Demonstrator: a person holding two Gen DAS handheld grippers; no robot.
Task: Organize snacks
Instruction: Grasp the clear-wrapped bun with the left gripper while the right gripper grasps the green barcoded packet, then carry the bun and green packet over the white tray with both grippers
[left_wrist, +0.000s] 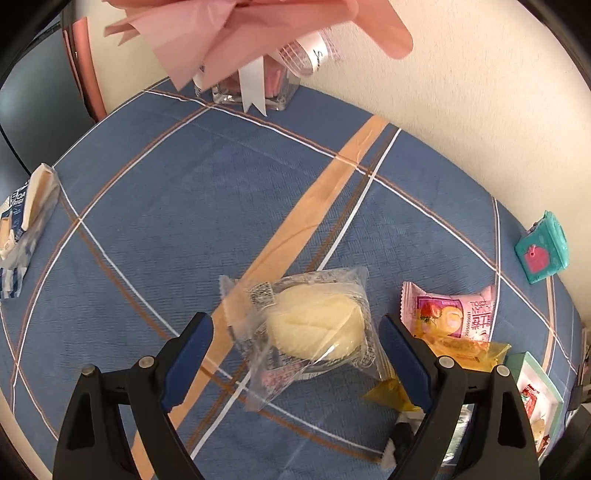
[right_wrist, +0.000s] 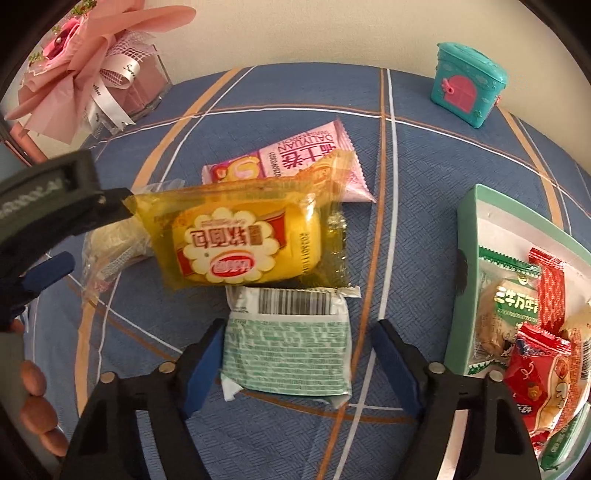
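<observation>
Clear-wrapped pastry lies between the open left claw.

Left gripper: two black plastic arms, angular with triangular cutouts, each tipped with a dark blue pad; round silver rivets on the arm joints. Right gripper: same build, black arms, blue pads, silver rivets. From the right wrist view, the left gripper's black body carries pale embossed lettering, unreadable. Fingers show at the left edge.
</observation>
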